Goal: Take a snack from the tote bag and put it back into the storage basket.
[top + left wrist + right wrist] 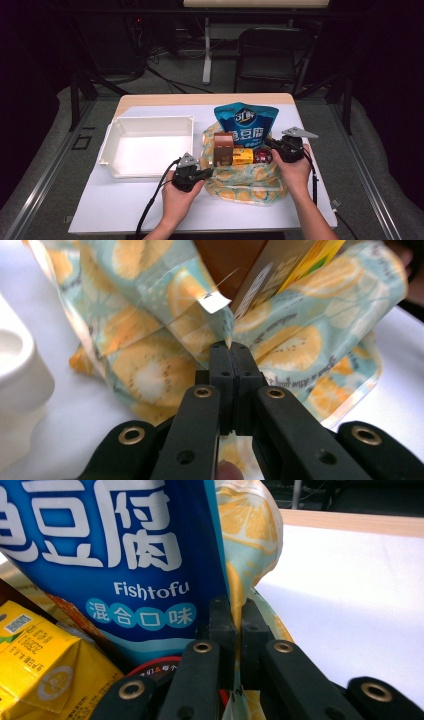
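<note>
Fruit-print bag [247, 180] sits on the table [125, 205], right of the white tray [112, 150]. My left gripper [227, 346] has its jaws clamped on the bag's left edge. My right gripper [235, 611] pinches its right edge beside the blue snack pouch [125, 545].

Both the left gripper [204, 173] and the right gripper [268, 143] are showing black bodies topped by grey three-cornered plates. Brass-ringed holes are glinting just behind the jaws. Black cables are trailing back from them.

Fruit-print bag [245, 182] hiding lower parts of brown carton [223, 148], yellow box [242, 157]; red item [262, 155] showing too small for identifying; blue pouch [115, 555] being cropped by frame edge.
</note>
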